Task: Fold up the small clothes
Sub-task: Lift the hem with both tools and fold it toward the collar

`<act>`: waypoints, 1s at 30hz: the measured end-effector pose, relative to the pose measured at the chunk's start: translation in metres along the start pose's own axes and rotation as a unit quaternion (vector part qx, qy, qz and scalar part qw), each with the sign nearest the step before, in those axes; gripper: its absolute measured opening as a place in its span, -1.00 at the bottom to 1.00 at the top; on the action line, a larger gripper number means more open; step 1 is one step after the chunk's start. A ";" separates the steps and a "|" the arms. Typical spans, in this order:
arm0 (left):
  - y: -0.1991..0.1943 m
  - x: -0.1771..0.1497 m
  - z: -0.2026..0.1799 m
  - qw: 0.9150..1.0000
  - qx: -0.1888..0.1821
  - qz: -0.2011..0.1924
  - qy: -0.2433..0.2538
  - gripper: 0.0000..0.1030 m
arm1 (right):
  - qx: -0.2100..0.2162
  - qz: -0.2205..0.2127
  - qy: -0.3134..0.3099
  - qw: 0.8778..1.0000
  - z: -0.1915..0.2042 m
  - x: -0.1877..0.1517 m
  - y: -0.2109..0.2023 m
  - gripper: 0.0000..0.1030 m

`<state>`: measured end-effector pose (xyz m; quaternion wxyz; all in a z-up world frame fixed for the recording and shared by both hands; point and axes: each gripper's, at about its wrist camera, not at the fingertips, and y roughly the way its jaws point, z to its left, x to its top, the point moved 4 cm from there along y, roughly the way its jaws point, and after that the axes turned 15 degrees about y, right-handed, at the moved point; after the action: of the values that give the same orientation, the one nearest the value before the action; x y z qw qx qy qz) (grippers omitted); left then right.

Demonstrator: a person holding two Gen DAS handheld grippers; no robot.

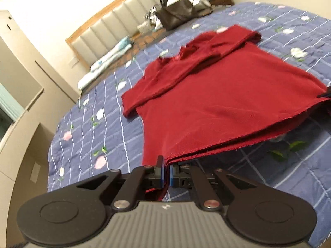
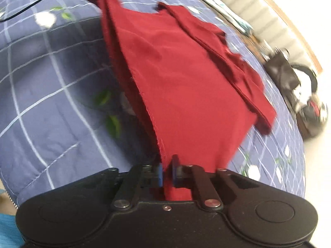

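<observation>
A dark red short-sleeved shirt (image 1: pixel 217 95) lies on the blue quilt, its sleeves folded onto its body. Its near hem is lifted off the bed and stretched between my two grippers. My left gripper (image 1: pixel 167 173) is shut on one bottom corner of the hem. My right gripper (image 2: pixel 167 171) is shut on the other bottom corner, and the shirt (image 2: pixel 182 78) runs away from it toward the headboard. The right gripper's tip shows as a dark shape at the right edge of the left wrist view (image 1: pixel 326 95).
The bed carries a blue checked quilt with flowers (image 1: pixel 99 128). A brown handbag (image 1: pixel 178 15) and a pile of items stand by the padded headboard (image 1: pixel 115 22). A rolled white and teal cloth (image 1: pixel 107 59) lies near the headboard. A beige cabinet (image 1: pixel 18 86) stands left of the bed.
</observation>
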<state>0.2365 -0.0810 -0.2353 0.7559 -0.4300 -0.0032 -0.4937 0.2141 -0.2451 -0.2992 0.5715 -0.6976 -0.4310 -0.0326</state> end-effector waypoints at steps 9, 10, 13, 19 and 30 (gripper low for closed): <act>-0.057 0.001 0.006 0.999 0.001 -0.038 0.003 -0.94 | 0.010 -0.004 0.019 1.000 -0.025 0.017 -0.044 -0.93; -0.064 0.000 0.006 0.999 -0.007 -0.039 0.002 -0.94 | 0.011 -0.005 0.018 1.000 -0.025 0.019 -0.050 -0.93; -0.088 -0.010 0.002 0.998 -0.044 -0.036 -0.007 -0.94 | 0.017 -0.009 0.004 1.000 -0.018 0.013 -0.080 -0.93; -0.132 -0.040 -0.001 0.992 -0.118 -0.016 -0.030 -0.93 | 0.041 0.008 0.041 0.998 -0.011 -0.003 -0.133 -0.93; -0.156 -0.065 -0.004 0.978 -0.207 0.020 -0.029 -0.93 | 0.099 0.071 0.079 0.989 0.015 -0.033 -0.192 -0.92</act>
<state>0.0840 -0.0575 -0.1648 0.6599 -0.5915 0.0856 -0.4554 0.0639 -0.2559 -0.1741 0.6708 -0.6617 -0.3351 -0.0037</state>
